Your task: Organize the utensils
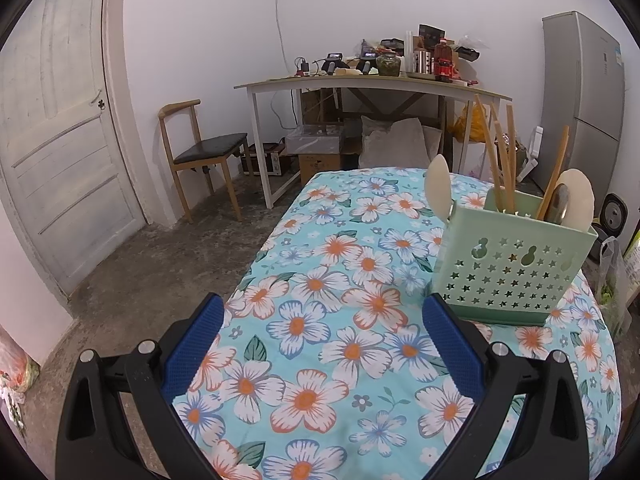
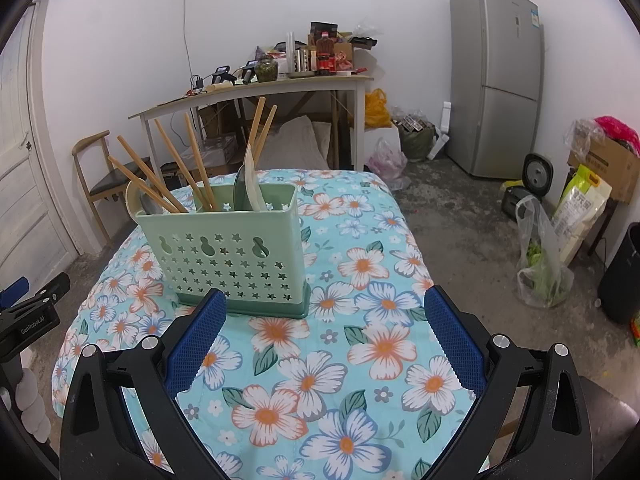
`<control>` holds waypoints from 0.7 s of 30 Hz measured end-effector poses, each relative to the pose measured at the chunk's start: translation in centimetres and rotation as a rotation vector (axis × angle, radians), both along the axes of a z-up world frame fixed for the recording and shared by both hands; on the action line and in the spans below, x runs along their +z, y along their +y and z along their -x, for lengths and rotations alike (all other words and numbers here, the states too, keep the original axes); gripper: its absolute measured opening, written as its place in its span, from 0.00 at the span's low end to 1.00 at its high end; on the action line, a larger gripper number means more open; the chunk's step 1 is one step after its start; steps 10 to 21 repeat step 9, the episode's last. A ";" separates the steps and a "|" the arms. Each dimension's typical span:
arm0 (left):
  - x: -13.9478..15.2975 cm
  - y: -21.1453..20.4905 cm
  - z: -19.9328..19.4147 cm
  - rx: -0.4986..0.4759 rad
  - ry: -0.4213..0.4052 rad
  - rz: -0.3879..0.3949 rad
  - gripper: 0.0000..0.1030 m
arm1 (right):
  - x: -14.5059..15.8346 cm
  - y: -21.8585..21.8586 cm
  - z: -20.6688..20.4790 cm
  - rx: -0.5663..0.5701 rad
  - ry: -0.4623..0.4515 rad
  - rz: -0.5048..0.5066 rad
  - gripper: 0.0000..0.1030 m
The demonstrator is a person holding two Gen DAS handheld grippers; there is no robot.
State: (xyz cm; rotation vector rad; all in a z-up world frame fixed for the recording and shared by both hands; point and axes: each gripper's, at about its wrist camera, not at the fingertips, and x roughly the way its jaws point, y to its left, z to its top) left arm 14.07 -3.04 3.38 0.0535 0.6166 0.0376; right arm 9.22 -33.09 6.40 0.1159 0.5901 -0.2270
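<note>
Floral-clothed table (image 2: 360, 360) (green utensil caddy (image 2: 232, 256) atop)

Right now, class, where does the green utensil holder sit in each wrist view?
Left wrist view: green utensil holder at right of centre, beyond the right finger.
Right wrist view: green utensil holder left of centre, above the left finger.
Shared landmark: grey fridge.

Left gripper (image 1: 320, 322): black moulded frame with triangular cut-outs in each arm; blue textured pads (image 1: 192, 354) line the inner faces of the jaws; round silver screws sit at the pivots. Right gripper (image 2: 322, 318): identical build; in its view, the left unit's black body carries white "GenRobot.AI" lettering.
</note>
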 end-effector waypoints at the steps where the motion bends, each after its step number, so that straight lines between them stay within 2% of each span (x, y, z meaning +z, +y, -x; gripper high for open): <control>1: 0.0 0.3 0.0 -0.002 -0.001 0.001 0.95 | 0.0 -0.1 0.1 0.000 0.000 -0.001 0.92; 21: 0.1 0.1 0.0 -0.019 -0.003 -0.002 0.95 | 0.0 -0.1 0.1 0.000 0.000 0.000 0.92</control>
